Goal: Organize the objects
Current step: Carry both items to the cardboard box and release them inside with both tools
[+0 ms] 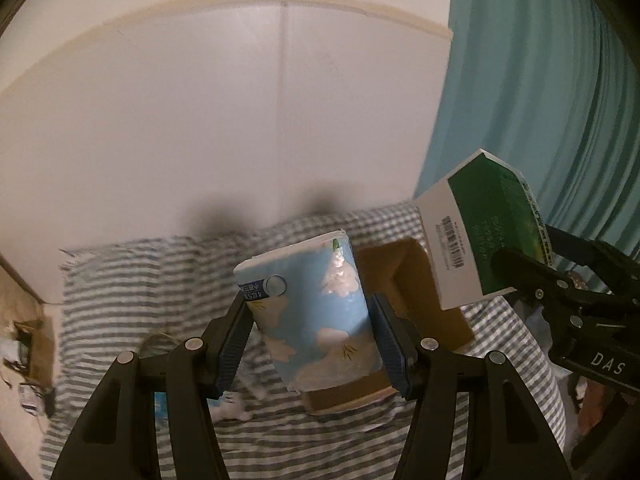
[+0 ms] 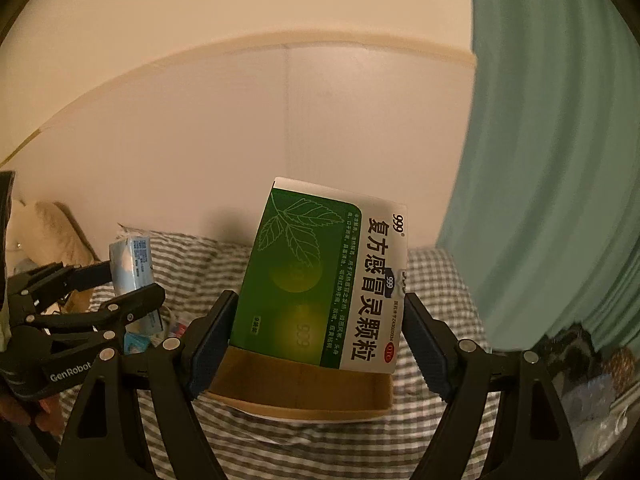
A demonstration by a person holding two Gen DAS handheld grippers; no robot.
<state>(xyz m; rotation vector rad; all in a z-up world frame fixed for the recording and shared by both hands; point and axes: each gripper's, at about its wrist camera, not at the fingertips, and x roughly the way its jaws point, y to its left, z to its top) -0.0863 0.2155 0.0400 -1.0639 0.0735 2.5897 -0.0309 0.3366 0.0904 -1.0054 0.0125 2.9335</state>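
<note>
My left gripper (image 1: 310, 340) is shut on a light blue tissue pack (image 1: 312, 308) with white bird prints, held above a brown cardboard box (image 1: 416, 304). My right gripper (image 2: 320, 344) is shut on a green and white medicine box (image 2: 316, 276), held just above the same cardboard box (image 2: 304, 392). In the left wrist view the medicine box (image 1: 480, 232) and right gripper (image 1: 532, 272) show at the right. In the right wrist view the tissue pack (image 2: 130, 264) and left gripper (image 2: 120, 292) show at the left.
The cardboard box lies on a bed with a grey-and-white checked sheet (image 1: 132, 280). A white wall (image 1: 200, 120) stands behind, a teal curtain (image 1: 540, 100) at the right. Small clutter lies at the bed's right side (image 2: 592, 384) and under the left gripper (image 2: 140, 340).
</note>
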